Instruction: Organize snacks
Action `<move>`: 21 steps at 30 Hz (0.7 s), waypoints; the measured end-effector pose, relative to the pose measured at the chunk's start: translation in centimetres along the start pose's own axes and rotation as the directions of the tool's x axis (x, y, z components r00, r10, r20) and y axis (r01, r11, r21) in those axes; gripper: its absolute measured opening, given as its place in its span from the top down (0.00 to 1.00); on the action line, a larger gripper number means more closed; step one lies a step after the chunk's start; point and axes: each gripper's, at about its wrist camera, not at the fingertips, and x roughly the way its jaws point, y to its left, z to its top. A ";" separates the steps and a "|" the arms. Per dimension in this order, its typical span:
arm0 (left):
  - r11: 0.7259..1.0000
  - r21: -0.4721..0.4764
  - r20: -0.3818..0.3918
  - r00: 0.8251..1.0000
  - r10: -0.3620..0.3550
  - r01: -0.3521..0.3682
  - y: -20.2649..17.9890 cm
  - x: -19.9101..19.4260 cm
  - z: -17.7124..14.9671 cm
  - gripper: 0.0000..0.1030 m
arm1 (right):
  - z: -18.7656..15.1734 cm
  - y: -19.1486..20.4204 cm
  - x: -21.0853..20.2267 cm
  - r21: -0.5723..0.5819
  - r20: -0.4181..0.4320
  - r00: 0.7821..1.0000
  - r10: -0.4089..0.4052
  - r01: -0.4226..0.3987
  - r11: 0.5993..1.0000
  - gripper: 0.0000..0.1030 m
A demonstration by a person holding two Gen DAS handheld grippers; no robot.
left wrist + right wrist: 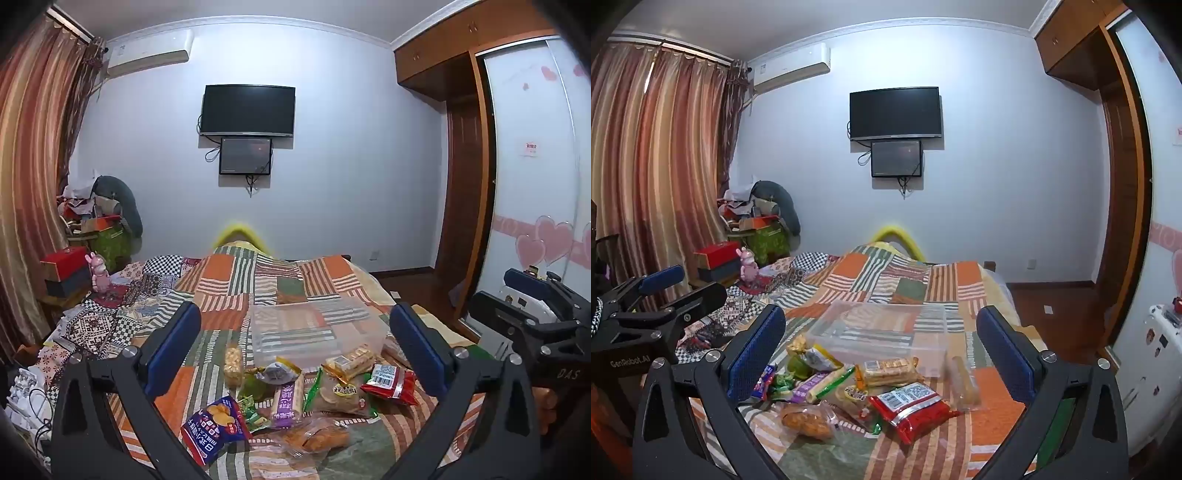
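Observation:
A pile of snack packets lies on the patchwork quilt (229,280) of a bed. It includes a blue chip packet (214,421), a purple-and-white bar (288,400), a red packet (388,384) and a bag of orange buns (317,437). Just beyond the pile stands a clear plastic box (314,328), empty. My left gripper (295,312) hovers open above the pile with nothing between its fingers. In the right wrist view my right gripper (881,314) is also open and empty, over the red packet (908,406), a cracker pack (890,371) and the clear box (879,332).
Each gripper shows in the other's view: the right gripper (513,291) at the right edge, the left gripper (683,286) at the left edge. Boxes and a pink toy (98,271) crowd the bed's left side by the curtain. A wardrobe (461,177) stands to the right.

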 end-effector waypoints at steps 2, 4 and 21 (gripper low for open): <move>1.000 -0.002 0.001 1.000 -0.003 0.003 0.1 0.0 0.0 0.00 | 0.0 0.0 0.0 0.000 -0.004 1.000 0.001 -0.001 1.000 0.00; 1.000 0.011 -0.001 1.000 0.008 -0.008 -0.4 0.4 0.0 0.00 | 0.0 0.0 0.0 0.003 -0.005 1.000 0.002 -0.002 1.000 0.00; 1.000 0.026 0.031 1.000 0.002 -0.003 -0.8 -0.4 -0.1 0.00 | 0.2 -0.3 -0.4 0.017 0.004 1.000 -0.001 0.001 1.000 0.00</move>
